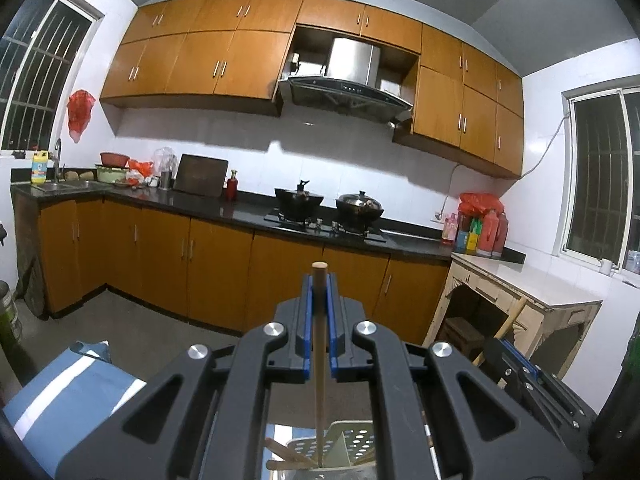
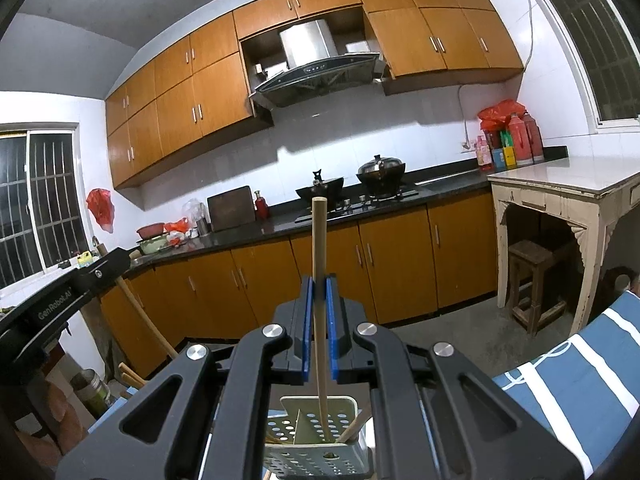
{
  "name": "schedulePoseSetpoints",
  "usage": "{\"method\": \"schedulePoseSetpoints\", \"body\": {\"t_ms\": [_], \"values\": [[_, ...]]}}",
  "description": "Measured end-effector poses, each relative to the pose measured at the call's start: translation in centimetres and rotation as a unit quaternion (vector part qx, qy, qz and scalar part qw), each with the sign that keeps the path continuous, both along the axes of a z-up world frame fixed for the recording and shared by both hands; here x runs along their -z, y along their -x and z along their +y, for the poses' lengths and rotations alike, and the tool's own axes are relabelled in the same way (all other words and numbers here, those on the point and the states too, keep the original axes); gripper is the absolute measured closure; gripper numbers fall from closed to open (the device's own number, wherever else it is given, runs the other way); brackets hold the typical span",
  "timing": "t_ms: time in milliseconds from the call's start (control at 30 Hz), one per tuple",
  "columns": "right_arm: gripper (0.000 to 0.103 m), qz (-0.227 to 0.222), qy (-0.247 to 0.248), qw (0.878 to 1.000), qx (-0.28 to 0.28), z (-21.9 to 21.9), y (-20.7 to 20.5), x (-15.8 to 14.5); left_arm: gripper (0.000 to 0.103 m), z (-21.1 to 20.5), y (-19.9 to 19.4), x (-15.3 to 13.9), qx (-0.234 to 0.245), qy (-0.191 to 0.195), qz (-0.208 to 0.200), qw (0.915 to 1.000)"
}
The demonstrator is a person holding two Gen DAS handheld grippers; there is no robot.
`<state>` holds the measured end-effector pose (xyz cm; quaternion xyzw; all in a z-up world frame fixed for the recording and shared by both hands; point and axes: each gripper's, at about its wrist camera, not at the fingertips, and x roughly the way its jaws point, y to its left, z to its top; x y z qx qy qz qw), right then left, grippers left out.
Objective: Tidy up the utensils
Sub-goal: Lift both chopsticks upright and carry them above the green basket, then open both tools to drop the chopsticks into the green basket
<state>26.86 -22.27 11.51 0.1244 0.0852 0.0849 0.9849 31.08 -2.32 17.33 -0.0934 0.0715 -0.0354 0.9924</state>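
Observation:
My left gripper (image 1: 319, 280) is shut on a thin wooden stick (image 1: 319, 352). The stick stands upright, and its lower end reaches into a pale perforated utensil holder (image 1: 354, 440) below. My right gripper (image 2: 319, 284) is shut on a second upright wooden stick (image 2: 319, 240), whose tip is down inside the same holder (image 2: 304, 428). Other wooden utensils (image 2: 354, 428) lean in the holder's compartments. In the left wrist view the right gripper (image 1: 520, 364) shows at lower right. In the right wrist view the left gripper (image 2: 124, 258) shows at left, with its stick (image 2: 140, 312) slanting down.
A blue striped cloth (image 2: 560, 384) covers the surface under the holder. Ahead runs a dark kitchen counter (image 1: 208, 208) with two woks (image 1: 298, 200) on a stove. A white table (image 2: 560, 184) with a wooden stool (image 2: 532, 280) under it stands to the right.

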Motion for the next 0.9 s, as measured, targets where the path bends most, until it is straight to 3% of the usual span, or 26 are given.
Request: {"method": "schedulePoseSetpoints", "body": {"t_ms": [433,667,900], "values": [[0.095,0.026,0.008,0.999,-0.019,0.3,-0.9,0.5,0.096,-0.2,-1.1,1.8,0.019,0.002,0.034,0.9992],[0.095,0.041,0.015,0.999,-0.021,0.1,-0.1,0.8,0.081,0.5,-0.4,2.0,0.014,0.009,0.045,0.9988],[0.095,0.043,0.014,0.999,-0.013,-0.7,2.7,0.4,0.074,1.8,2.4,1.9,0.008,0.014,0.053,0.9985]]}}
